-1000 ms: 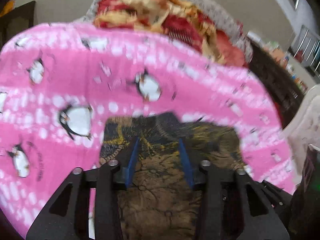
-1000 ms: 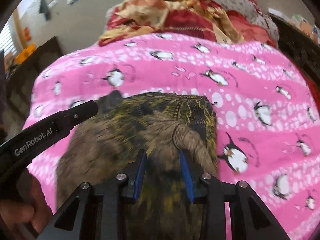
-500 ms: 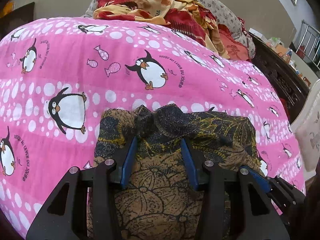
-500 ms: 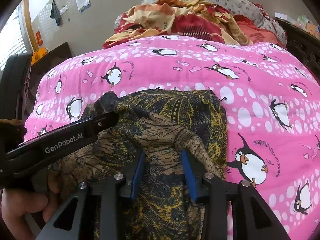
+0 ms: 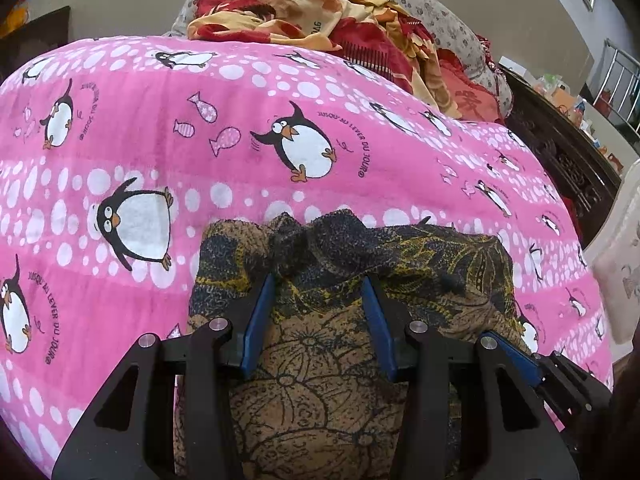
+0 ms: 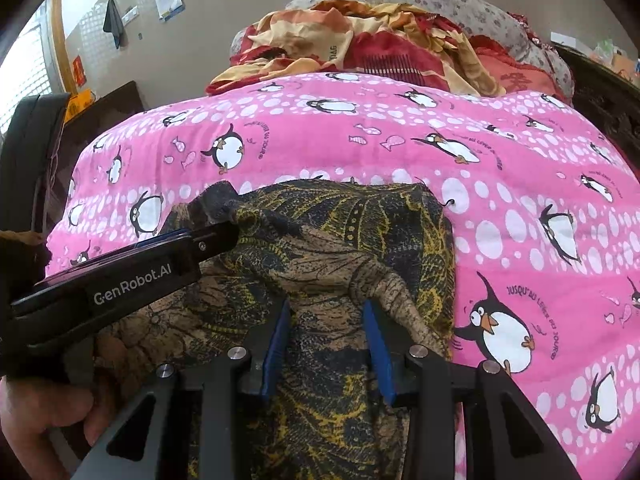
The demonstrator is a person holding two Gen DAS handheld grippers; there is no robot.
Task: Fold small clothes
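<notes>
Both the left tool and the right tool stand partly open, each with a raised fold of the brown-and-black patterned garment between its pads, on the pink penguin-print bedcover, beyond which lies a red-and-yellow blanket.

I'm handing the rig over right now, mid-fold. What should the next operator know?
Left gripper: jaws apart around a bunched wad at the far edge of the brown patterned garment; whether it grips is unclear.
Right gripper: jaws open, low over the garment, beside a raised fold ridge.
The garment lies on the pink penguin cover, near edge, rumpled and apparently partly folded.
A red and yellow bedding pile sits at the far end.
Left to do: probably smooth out the bunch and ridge, then finish the fold.
</notes>
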